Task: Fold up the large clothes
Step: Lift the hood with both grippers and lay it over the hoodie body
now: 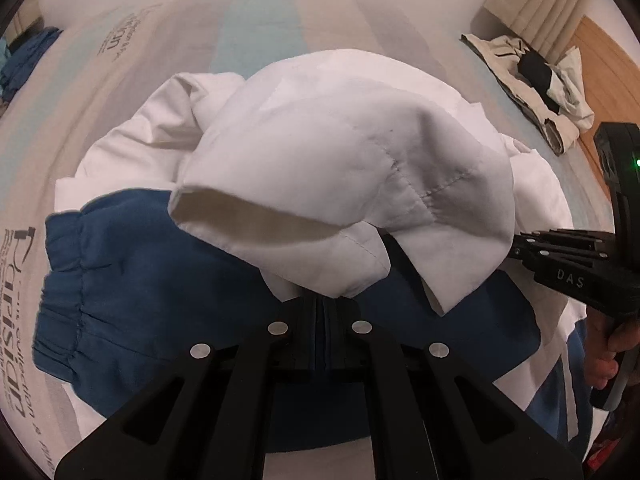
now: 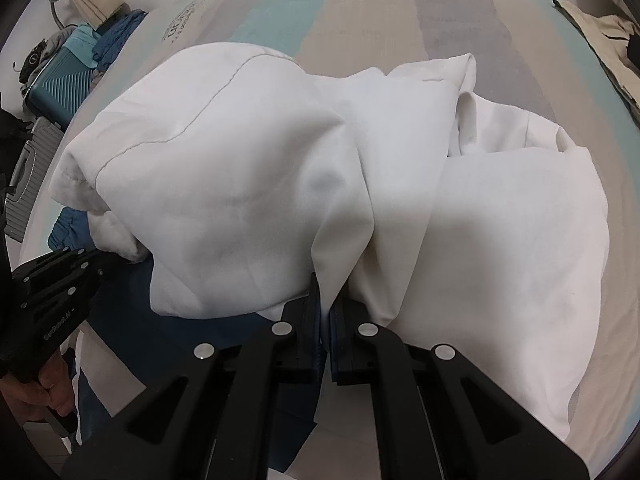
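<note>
Surface: we work on a bed (image 1: 256, 16) covered by a striped sheet with printed lettering; it carries the whole garment.

Task item: we handle one large white garment with blue panels (image 1: 344, 152). Most of it lies heaped on the bed, directly ahead of both grippers.

Left gripper (image 1: 326, 300): we read the jaws as closed on a gathered edge of the white cloth. The fabric rises from the fingertips and billows forward, with an open cuff or hem just left of the grip.

Right gripper (image 2: 326, 300): we read the jaws as pinched on a fold of white cloth, which runs straight down into the narrow gap between the fingers.

Reason for the two-point hold: we judge that the two grips hold one edge at two points, so the lifted layer can be carried over the rest as a single flap without bunching.

Reason for the downward pitch: both grippers point steeply at the bed, which we judge suits laying the held edge onto the garment.

Item relative to left gripper: the white flap starts at the fingertips; the blue panel (image 1: 132, 284) lies beneath and to the left, with an elastic band at its far left end.

Item relative to right gripper: the cloth spreads ahead and to both sides; the blue panel shows below left.

Gripper spacing: each gripper appears at the edge of the other's view, close beside it.

Bystander items: other clothes (image 1: 536, 76) lie well apart at the far right of the bed; a suitcase (image 2: 56, 84) stands beyond its left edge.
</note>
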Demonstrator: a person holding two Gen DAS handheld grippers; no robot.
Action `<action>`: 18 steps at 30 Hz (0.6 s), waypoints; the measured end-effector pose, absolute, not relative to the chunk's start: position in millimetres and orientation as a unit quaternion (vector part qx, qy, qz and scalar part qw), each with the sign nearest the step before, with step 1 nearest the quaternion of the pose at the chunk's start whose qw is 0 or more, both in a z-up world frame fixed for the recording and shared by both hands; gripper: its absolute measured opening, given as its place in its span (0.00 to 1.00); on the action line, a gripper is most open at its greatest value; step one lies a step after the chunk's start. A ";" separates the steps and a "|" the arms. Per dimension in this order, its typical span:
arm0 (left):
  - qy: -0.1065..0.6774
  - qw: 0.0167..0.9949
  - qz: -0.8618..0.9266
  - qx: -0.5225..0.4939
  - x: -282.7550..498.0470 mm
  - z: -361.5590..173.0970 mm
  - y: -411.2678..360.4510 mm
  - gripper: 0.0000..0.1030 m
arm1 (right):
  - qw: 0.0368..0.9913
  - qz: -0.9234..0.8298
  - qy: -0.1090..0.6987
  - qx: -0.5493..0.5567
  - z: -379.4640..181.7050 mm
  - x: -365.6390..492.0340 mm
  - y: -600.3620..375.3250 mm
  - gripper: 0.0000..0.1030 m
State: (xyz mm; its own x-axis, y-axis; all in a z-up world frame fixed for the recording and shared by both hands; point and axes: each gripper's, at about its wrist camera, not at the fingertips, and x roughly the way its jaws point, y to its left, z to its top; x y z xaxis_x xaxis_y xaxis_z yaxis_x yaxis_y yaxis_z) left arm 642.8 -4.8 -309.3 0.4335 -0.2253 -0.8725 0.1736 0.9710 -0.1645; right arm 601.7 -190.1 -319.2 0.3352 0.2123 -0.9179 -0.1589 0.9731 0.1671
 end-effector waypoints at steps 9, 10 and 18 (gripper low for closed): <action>0.481 0.867 -0.124 -0.035 626.7 -255.8 29.0 0.73 | 0.830 0.143 0.539 -0.021 -269.9 599.4 -180.8 0.47; 0.480 0.867 -0.129 -0.035 628.3 -250.2 33.3 0.74 | 0.831 0.151 0.534 -0.027 -262.9 601.8 -180.1 0.47; 0.515 0.830 -0.200 -0.075 694.1 -257.4 49.5 0.82 | 0.799 0.227 0.555 -0.050 -261.7 663.0 -158.2 0.62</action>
